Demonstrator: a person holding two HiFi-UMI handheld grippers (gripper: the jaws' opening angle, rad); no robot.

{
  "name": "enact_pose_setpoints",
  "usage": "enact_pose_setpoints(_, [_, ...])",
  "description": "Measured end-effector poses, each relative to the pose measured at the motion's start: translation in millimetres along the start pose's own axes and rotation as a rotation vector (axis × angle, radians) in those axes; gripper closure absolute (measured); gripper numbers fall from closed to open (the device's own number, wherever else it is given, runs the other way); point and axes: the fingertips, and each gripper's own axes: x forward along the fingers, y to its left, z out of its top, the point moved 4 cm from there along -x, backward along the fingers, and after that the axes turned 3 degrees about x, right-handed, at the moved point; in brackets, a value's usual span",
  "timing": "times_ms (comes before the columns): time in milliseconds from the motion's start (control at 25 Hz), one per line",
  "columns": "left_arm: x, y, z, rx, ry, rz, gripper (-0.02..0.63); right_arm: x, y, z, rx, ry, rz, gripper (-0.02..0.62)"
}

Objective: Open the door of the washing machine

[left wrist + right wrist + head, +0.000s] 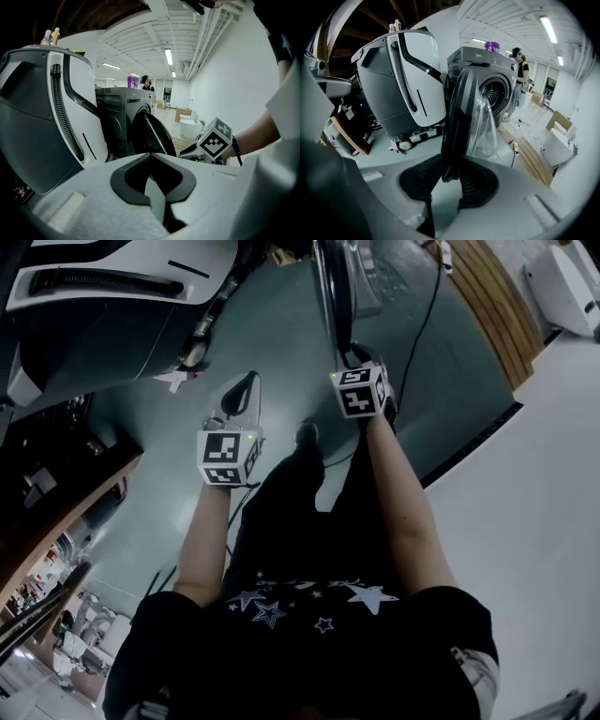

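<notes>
The dark grey washing machine (485, 63) stands in the right gripper view with its drum opening (494, 96) uncovered. Its round door (471, 119) is swung out, edge-on toward me. My right gripper (451, 176) is shut on the door's dark rim, which runs down between the two black pads. In the head view the right gripper (349, 352) sits at the door's (333, 287) lower edge. My left gripper (249, 382) hangs to the left, apart from the door, shut and empty. In the left gripper view, the left gripper (153, 180) faces the door (151, 136).
A big white and grey appliance (401, 79) stands left of the washer. A wooden pallet (497, 306) and a black cable (427, 315) lie on the floor to the right. A person (520, 65) stands beyond the washer. A cluttered bench (56, 512) is at left.
</notes>
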Motion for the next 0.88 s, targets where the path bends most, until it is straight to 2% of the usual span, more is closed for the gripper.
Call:
enact_pose_setpoints(200, [-9.4, 21.6, 27.0, 0.021, -0.074, -0.027, 0.594, -37.1, -4.1, 25.9, 0.019, -0.021, -0.077, 0.506])
enact_pose_setpoints(360, [-26.2, 24.0, 38.3, 0.054, -0.101, -0.071, 0.594, -83.8, -6.7, 32.4, 0.075, -0.061, -0.141, 0.578])
enact_pose_setpoints(560, [-43.0, 26.1, 47.6, 0.086, -0.117, -0.093, 0.594, -147.4, -14.7, 23.5, 0.186, -0.106, -0.206, 0.591])
enact_pose_setpoints(880, [-63.1, 7.7, 60.7, 0.103, -0.131, -0.110, 0.594, -207.8, -34.6, -6.8, 0.276, -0.128, -0.259, 0.591])
